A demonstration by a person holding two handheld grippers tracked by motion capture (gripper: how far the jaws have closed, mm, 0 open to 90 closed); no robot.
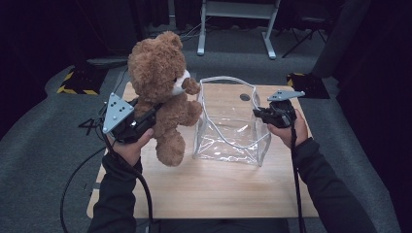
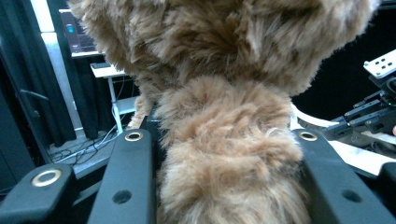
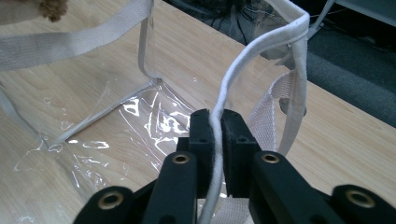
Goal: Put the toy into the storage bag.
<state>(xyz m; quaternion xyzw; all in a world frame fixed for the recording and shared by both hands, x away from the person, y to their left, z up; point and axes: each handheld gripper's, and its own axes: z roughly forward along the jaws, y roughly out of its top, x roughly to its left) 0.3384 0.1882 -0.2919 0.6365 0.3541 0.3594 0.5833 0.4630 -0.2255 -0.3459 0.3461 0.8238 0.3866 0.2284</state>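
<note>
teddy bear (image 1: 163,92): shaggy brown plush, matt
bag (image 1: 228,136): clear glossy plastic film, creased, shiny glints; rim of white woven cloth tape
worktop (image 1: 214,187): pale wood, smooth, satin
jaws: black matt plastic, brass-coloured rivets
floor (image 1: 39,145): grey carpet, rough

The person is wearing dark long sleeves (image 1: 116,194) that are reaching down to both wrists, and each hand is carrying a black two-jaw gripper, the left gripper (image 1: 145,115) and the right gripper (image 1: 260,114), each topped by a grey three-cornered plate (image 1: 115,112) dotted with small dark holes. A thick black cable (image 1: 73,179) is trailing in a loop from the left one, and a thinner black cable (image 1: 295,160) is running along the right sleeve. Seen close in the gripper views, the jaws are showing as matte black bars with brass-coloured ringed screws (image 3: 180,158) and small round holes.
</note>
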